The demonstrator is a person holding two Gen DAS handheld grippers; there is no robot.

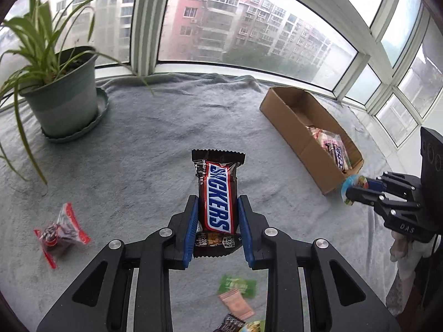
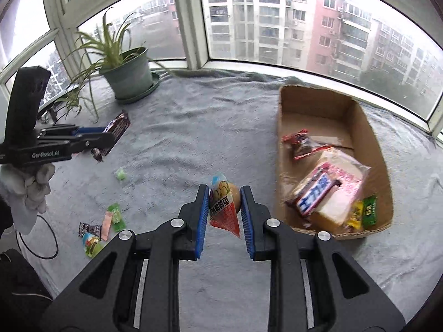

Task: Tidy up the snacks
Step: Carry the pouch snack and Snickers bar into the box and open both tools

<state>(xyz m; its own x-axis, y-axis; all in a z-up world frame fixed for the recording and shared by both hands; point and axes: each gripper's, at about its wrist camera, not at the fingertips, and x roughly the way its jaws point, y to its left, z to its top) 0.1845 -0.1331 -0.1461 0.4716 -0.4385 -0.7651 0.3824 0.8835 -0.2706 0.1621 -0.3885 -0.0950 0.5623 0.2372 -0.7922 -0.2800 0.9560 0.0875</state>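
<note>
My left gripper (image 1: 218, 202) is shut on a brown Snickers bar (image 1: 217, 191), held lengthwise above the grey cloth (image 1: 155, 144). From the right wrist view the same gripper (image 2: 109, 139) shows at the left, gloved hand below it. My right gripper (image 2: 224, 193) is shut on an egg snack packet (image 2: 224, 207) with red and blue print; in the left wrist view that gripper (image 1: 349, 189) hovers by the near corner of the cardboard box (image 1: 293, 127). The box (image 2: 379, 149) holds several snacks, among them a bread pack (image 2: 332, 191).
A potted spider plant (image 1: 63, 94) stands at the back left by the window. Loose snacks lie on the cloth: a red-edged packet (image 1: 61, 232), green and pink packets (image 1: 238, 296), a small pile (image 2: 102, 227) and a green sweet (image 2: 121, 173). A black cable (image 2: 41, 238) loops at the left.
</note>
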